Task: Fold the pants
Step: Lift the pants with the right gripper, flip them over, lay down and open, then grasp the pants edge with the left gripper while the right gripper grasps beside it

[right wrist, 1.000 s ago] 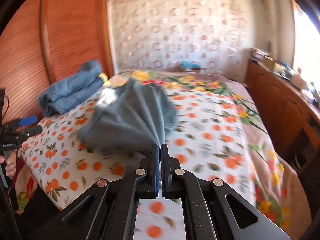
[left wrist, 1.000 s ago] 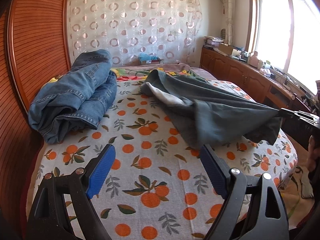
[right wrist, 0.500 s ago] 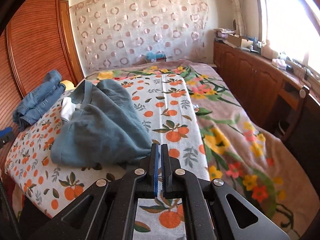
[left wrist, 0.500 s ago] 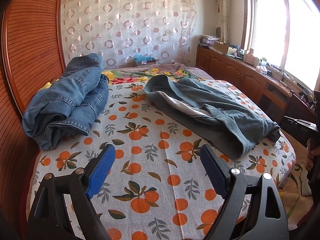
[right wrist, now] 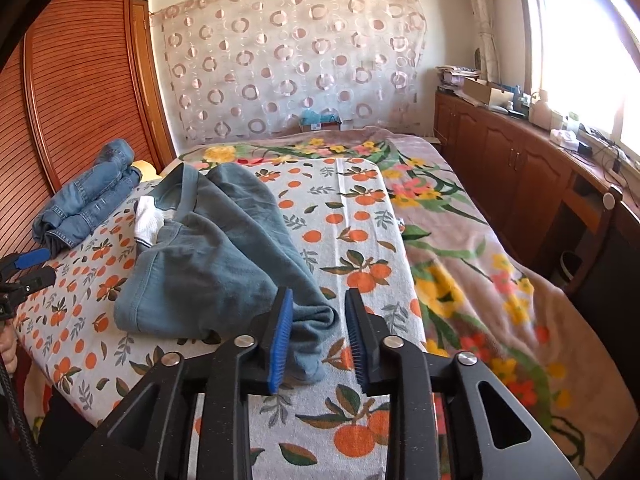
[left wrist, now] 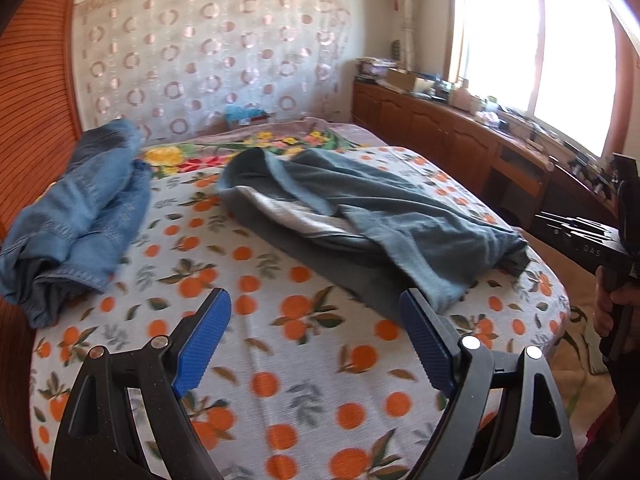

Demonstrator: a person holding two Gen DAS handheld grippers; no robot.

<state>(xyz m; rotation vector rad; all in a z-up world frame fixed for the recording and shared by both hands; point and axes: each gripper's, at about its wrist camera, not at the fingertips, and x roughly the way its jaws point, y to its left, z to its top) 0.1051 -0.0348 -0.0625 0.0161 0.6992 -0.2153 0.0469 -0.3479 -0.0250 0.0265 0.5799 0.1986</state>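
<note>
teal-grey pants (right wrist: 216, 264) lain crumpled on orange-print sheet (right wrist: 352, 240), white lining shown | folded jeans (left wrist: 76, 216) set beside | right gripper (right wrist: 318, 334) jaws just parted, cuff lain loose between, ungripped | left gripper (left wrist: 316, 340) held wide, empty

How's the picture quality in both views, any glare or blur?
Left wrist view: the window is blown out white, and the orange-print sheet and blue jeans look slightly motion-blurred. Right wrist view: sharper, with window glare at the right edge. Both views bend straight lines at the edges.
</note>
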